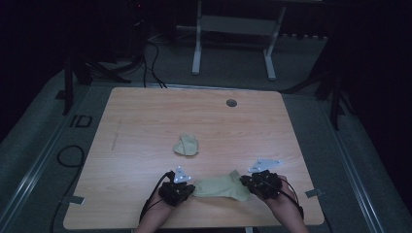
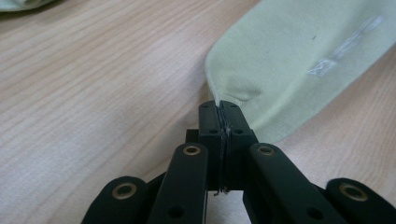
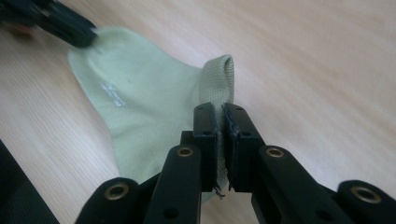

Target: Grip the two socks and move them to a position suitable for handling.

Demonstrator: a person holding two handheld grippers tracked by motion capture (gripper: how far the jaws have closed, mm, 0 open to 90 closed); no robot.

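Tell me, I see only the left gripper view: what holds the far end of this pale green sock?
Observer: The right gripper is shut on the sock's ribbed cuff.
Operator: And my gripper?
Observer: The left gripper is shut on the toe end; the high view shows the sock stretched between both near the table's front edge.
Operator: Any other clothing out there?
Observer: Yes, a crumpled second sock lies near the table's middle, apart from both grippers.
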